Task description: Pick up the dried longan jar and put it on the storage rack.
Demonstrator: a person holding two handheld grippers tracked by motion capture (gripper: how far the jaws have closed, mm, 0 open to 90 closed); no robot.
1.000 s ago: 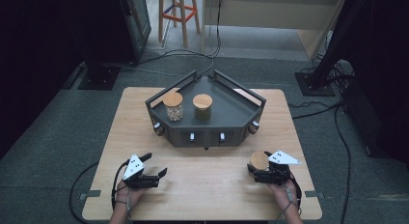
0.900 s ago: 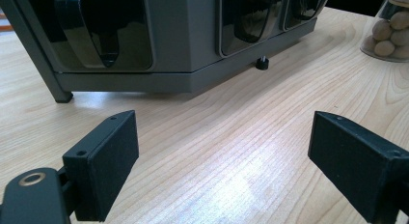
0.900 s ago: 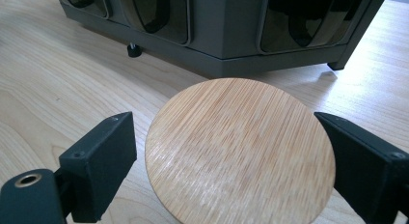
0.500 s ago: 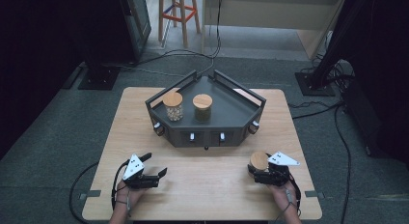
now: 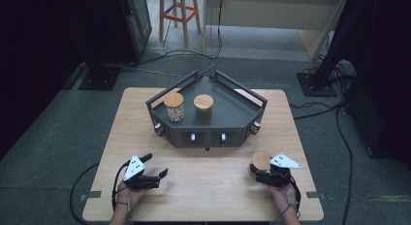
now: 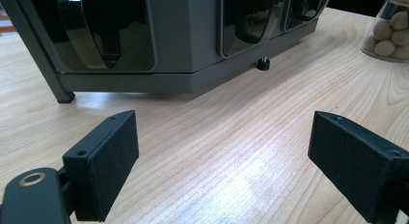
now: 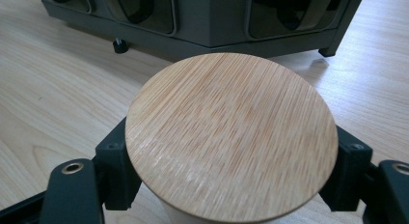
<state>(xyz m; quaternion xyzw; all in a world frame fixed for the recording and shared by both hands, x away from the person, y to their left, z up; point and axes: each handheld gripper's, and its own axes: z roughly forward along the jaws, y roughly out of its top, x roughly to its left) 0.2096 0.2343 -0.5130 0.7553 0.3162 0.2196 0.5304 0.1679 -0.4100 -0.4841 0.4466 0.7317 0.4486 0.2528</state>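
Pale wood and matt dark metal.
Smooth, faintly glossy light-wood table with fine grain; matt dark-grey metal corner rack upon it, glossy black panes in front; round striped bamboo jar lid, satin sheen; black matt rough-faced gripper pads.

Worktop: light wood. Dark grey angular tray stands at its middle toward the far edge, raised rail around the rim, knobs along the front face, small black foot underneath. Two jars stand on the tray, side by side and just apart, both upright with wooden lids: left jar holds pale round pieces, right jar has darker contents. Beyond the worktop: grey carpet floor, wooden stool with orange crossbars, black cables trailing across the floor at right.
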